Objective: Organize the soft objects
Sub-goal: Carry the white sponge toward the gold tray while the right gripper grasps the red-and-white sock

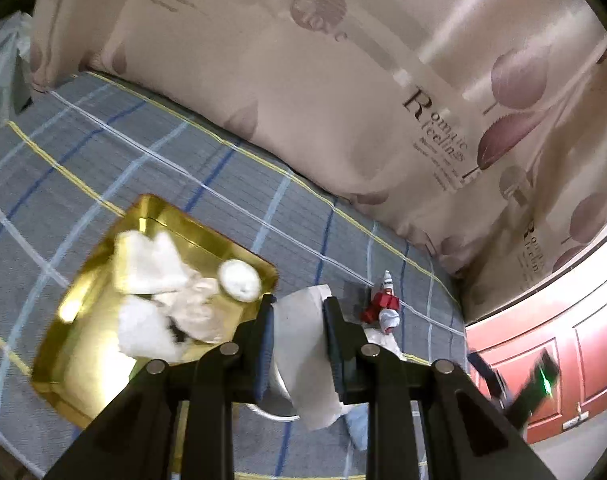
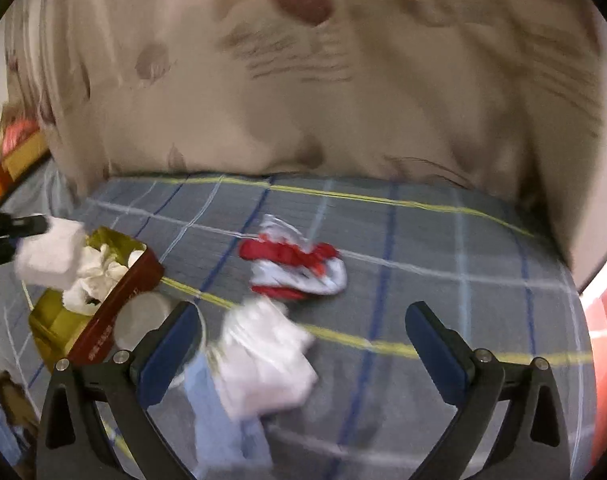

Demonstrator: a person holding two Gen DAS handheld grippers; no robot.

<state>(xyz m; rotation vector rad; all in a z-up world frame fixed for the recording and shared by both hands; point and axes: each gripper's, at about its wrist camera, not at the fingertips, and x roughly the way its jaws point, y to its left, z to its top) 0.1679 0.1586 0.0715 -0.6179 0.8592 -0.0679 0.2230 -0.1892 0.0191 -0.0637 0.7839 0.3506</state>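
Left wrist: left hand-held gripper pinches white cloth beside gold tray

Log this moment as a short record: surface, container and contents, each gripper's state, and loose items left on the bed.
surface: plaid bedsheet, pillow behind it
container: gold tray holding white soft pieces
left gripper: shut on a white cloth piece, beside the tray
right gripper: open, holding nothing, above a white cloth
loose items: red and white cloth on the sheet; the white cloth near the right gripper
image quality: right view blurred
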